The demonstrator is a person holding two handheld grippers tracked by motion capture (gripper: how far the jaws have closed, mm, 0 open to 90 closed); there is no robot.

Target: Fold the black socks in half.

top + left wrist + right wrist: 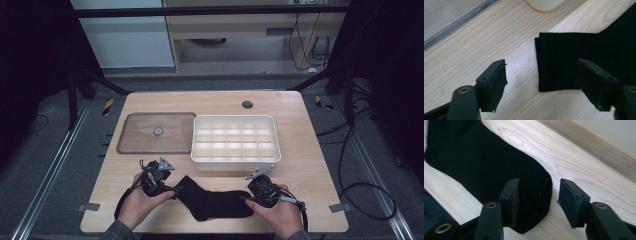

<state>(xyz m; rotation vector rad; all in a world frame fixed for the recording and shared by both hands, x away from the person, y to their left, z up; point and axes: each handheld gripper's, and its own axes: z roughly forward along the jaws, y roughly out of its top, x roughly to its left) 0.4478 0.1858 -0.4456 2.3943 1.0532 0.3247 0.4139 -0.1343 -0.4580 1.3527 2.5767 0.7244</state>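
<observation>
High view: both spread-jawed grippers, left gripper [172, 189] and right gripper [246, 196], flank a black sock [210, 200].

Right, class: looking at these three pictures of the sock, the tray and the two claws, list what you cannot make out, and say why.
- Contents of the divided tray: high view, compartments too small and bright to judge.
- Underside of the black sock: it lies flat on the table.
- Sock's toe end: cut off in the left claw view.
- Sock's cuff: cut off in the right claw view.
- Round part on the clear lid: too small.
</observation>
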